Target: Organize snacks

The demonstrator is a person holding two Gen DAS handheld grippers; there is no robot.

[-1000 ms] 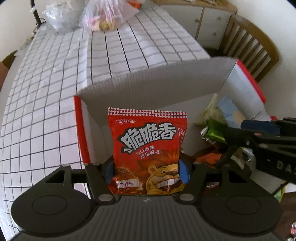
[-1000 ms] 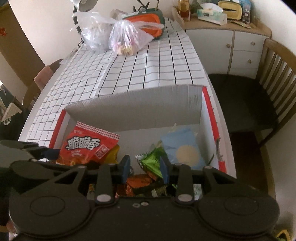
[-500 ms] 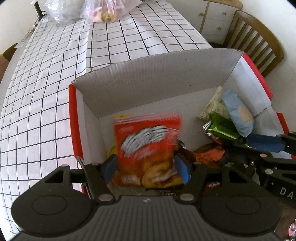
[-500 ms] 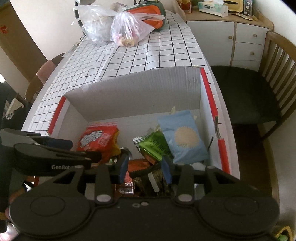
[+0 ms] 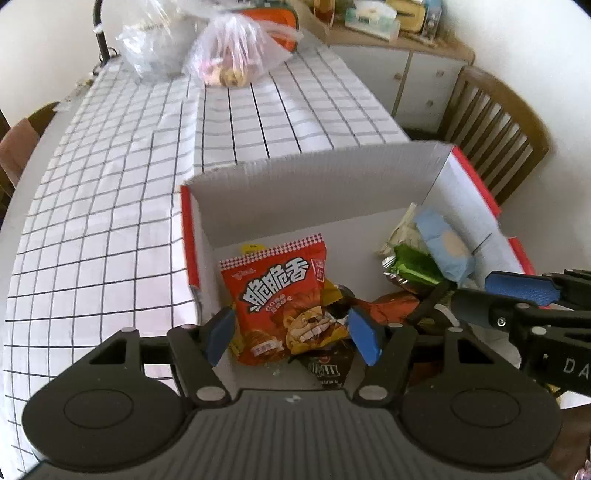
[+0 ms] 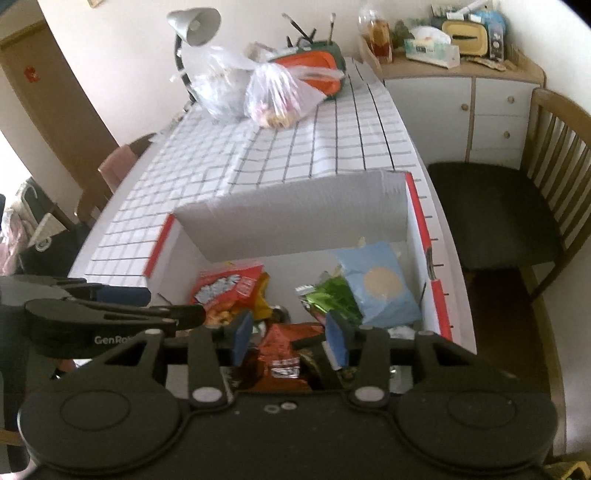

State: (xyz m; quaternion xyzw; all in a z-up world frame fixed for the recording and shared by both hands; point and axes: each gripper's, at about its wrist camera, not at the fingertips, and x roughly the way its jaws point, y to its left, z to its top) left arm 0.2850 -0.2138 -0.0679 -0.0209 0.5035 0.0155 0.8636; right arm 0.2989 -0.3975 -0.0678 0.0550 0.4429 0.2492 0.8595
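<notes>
A white cardboard box (image 5: 186,236) with red edges stands on the checked tablecloth (image 5: 92,221). The red snack bag (image 5: 277,291) lies in its left part on a yellow packet. My left gripper (image 5: 291,338) hovers above the bag, open, with both pads clear of it. In the right wrist view the red bag (image 6: 225,288) is beside the green packet (image 6: 332,295) and blue packet (image 6: 380,284). My right gripper (image 6: 290,338) hangs over an orange packet (image 6: 280,343); its jaws are opening and grip nothing.
Two filled plastic bags (image 6: 258,92) and a desk lamp (image 6: 195,26) sit at the table's far end. A wooden chair (image 6: 498,221) stands right of the box, and a white cabinet (image 6: 480,103) behind it. A dark packet (image 5: 328,369) lies near the box's front.
My left gripper let go of the red bag, which dropped flat into the box. Both grippers pulled up and back. The right jaws widened a little.
</notes>
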